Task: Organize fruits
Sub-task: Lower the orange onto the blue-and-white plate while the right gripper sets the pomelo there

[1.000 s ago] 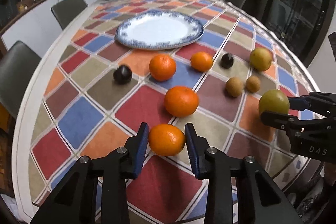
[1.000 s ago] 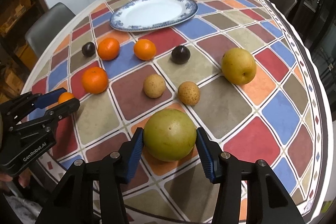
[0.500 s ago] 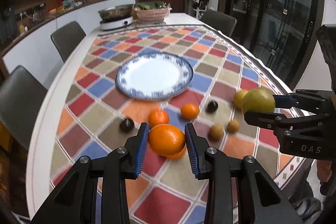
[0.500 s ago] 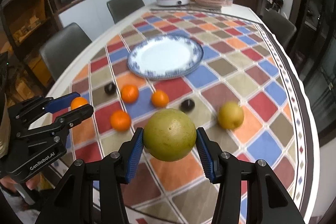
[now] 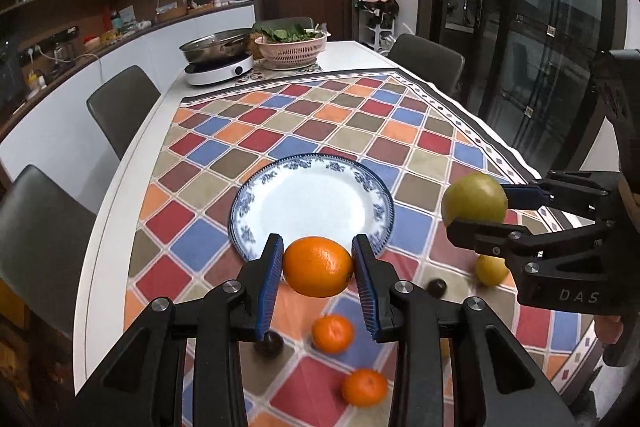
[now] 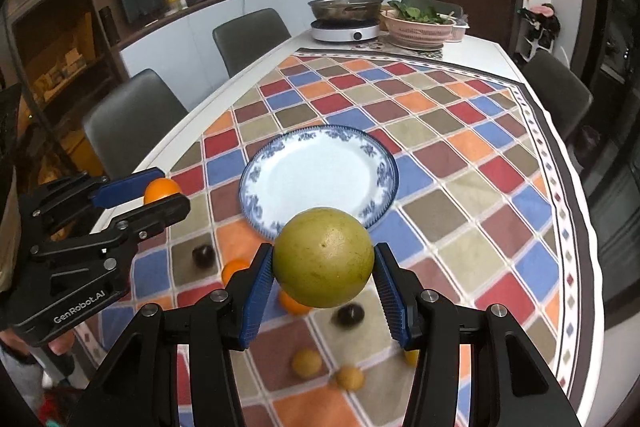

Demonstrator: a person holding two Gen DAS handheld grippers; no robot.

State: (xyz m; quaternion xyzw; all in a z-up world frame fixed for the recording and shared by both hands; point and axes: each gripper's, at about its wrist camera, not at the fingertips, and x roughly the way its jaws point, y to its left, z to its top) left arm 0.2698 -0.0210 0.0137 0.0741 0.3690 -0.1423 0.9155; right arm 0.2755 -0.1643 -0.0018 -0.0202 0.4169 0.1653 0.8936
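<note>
Left hand-held gripper (image 5: 317, 267) clamped on an orange (image 5: 317, 266), held in the air above the tabletop (image 5: 120, 187), just short of the near rim of the blue-and-white plate (image 5: 256, 187). Right hand-held gripper (image 6: 323, 270) clamped on a big yellow-green fruit (image 6: 323, 263), also airborne near the plate's rim. Two small oranges (image 5: 333, 333) and dark fruits (image 5: 436, 287) lie on the checked cloth below

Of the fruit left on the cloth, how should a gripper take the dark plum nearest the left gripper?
Take the dark plum across its widest middle, coming straight down from above. It is small, round and sits low on the tablecloth, so any finger axis works. The nearest orange lies apart to its right; closing the fingers front-to-back would likely avoid it.
</note>
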